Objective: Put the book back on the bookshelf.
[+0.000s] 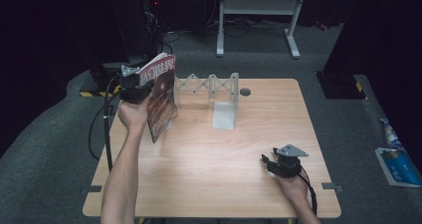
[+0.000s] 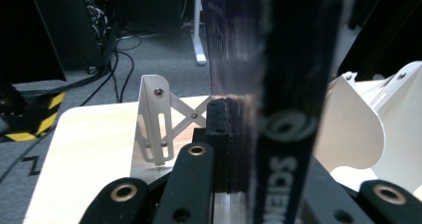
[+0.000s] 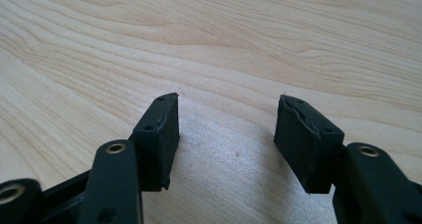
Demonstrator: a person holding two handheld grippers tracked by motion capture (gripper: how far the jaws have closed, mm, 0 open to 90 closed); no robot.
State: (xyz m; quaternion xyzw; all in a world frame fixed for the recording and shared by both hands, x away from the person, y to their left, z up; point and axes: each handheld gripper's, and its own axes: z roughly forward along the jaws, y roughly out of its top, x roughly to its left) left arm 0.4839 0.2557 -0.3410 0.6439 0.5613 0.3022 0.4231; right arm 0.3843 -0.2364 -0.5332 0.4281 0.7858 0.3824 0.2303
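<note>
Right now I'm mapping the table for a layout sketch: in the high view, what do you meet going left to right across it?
left gripper → magazine held in it → white expanding rack → dark round grommet → right gripper, resting open on the table.

table [image 1: 209, 149] brightly lit | surroundings dark | magazine [image 2: 293, 84] blurred close-up

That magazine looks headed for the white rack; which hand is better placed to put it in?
Left, probably. The left gripper already clamps the magazine upright beside the rack; the right gripper rests open and empty, far off.
</note>
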